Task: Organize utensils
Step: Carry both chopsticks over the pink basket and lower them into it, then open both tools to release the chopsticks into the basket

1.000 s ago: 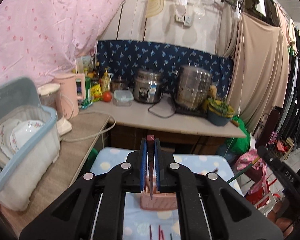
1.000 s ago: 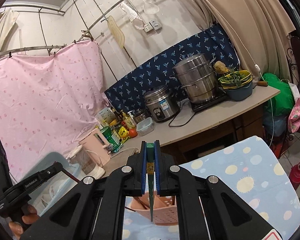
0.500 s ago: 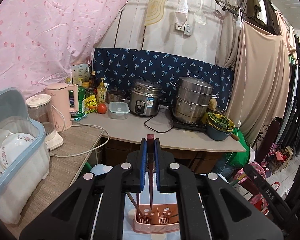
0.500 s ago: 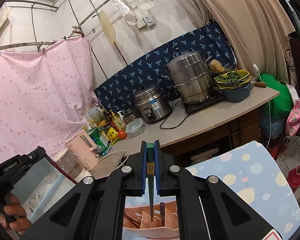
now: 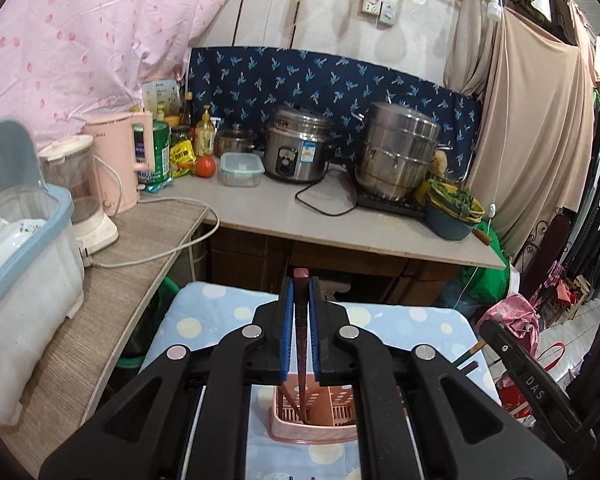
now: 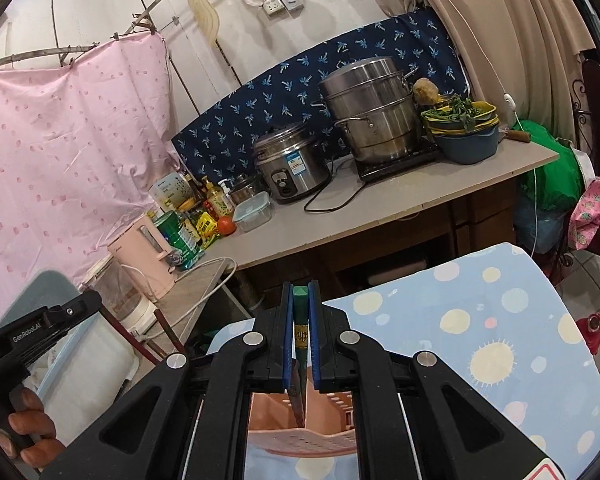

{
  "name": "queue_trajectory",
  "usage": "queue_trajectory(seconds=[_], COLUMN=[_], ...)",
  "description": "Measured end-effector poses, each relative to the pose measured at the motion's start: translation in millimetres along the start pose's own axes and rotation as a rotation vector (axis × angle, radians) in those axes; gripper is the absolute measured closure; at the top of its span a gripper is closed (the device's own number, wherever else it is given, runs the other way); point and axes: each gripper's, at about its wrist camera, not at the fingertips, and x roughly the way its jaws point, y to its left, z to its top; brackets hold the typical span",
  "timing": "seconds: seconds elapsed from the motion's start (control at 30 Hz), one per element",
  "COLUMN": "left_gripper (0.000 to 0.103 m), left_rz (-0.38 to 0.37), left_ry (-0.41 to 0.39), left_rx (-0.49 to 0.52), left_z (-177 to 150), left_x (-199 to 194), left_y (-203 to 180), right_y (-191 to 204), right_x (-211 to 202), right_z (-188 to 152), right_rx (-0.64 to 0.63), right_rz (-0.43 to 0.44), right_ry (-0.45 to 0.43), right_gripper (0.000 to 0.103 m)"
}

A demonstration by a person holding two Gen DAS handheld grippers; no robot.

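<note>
My left gripper (image 5: pixel 301 292) is shut on a dark red chopstick (image 5: pixel 301 344) that hangs upright with its tip down in a pink slotted utensil basket (image 5: pixel 284 420). My right gripper (image 6: pixel 300 296) is shut on a green chopstick (image 6: pixel 300 332), also upright, its tip inside the same pink basket (image 6: pixel 304 442). The basket stands on a blue dotted tablecloth (image 5: pixel 204 316) and holds another dark stick leaning left. The right gripper's body (image 5: pixel 528 384) shows at the right of the left wrist view; the left one (image 6: pixel 28 332) shows at the left of the right wrist view.
A blue dish bin (image 5: pixel 24 240) with plates stands on the wooden counter at left, beside a blender (image 5: pixel 80 196) and pink kettle (image 5: pixel 120 160). The far counter holds a rice cooker (image 5: pixel 296 148), steamer pot (image 5: pixel 396 152) and vegetable bowl (image 5: pixel 452 208). Loose chopsticks (image 5: pixel 288 476) lie in front of the basket.
Both grippers have come down toward the basket with their chopsticks. The tips now sit lower inside it. The left view has swung back down toward the table.
</note>
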Motion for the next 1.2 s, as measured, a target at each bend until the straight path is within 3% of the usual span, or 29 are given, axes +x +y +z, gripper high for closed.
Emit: queue_trajectory(seconds=[0.2, 0.3, 0.4, 0.77, 1.2], left_gripper=[0.093, 0.078, 0.071, 0.070, 0.070], left_rz=[0.001, 0.006, 0.009, 0.014, 0.032], left_ry=[0.038, 0.040, 0.033, 0.017, 0.012], left_rx=[-0.013, -0.025, -0.027, -0.003, 0.031], left_z=[-11, -14, -14, -17, -45], left_x=[10, 9, 5, -16, -58], left_y=[5, 7, 8, 4, 0], right_y=[1, 0, 0, 9, 15], right_x=[1, -3, -8, -31, -77], right_z=[-7, -7, -6, -13, -50], right_rx=[-0.007, 0.001, 0.000, -0.025, -0.057], right_rz=[0.002, 0.001, -0.001, 0.012, 0.038], right_ry=[0.020, 0.018, 0.011, 0.010, 0.049], right_gripper=[0.092, 0.088, 0.086, 0.085, 0.085])
